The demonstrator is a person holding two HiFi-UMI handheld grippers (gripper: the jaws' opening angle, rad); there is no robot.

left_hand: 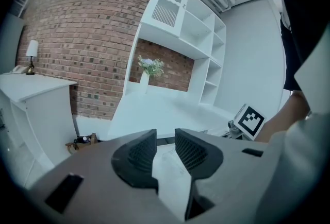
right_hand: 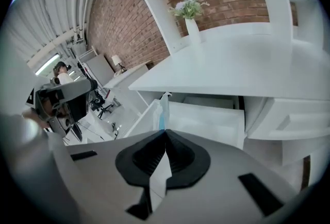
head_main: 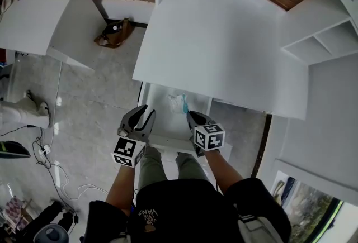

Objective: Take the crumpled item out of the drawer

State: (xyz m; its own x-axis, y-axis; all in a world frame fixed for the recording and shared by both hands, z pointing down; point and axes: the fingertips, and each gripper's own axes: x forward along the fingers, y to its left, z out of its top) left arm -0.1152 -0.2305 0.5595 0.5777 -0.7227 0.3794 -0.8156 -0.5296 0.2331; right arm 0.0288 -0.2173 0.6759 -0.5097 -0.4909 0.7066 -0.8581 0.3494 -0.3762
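The right gripper [head_main: 191,118], clenched on the near end of the crumpled white-and-teal item [head_main: 178,103], holds it so its long axis runs straight out beyond the jaw tips inside the open drawer [head_main: 145,103], while the left gripper [head_main: 140,119] hangs released and empty farther left.

Crumpled white-blue item [head_main: 178,103] over open drawer [head_main: 162,127]
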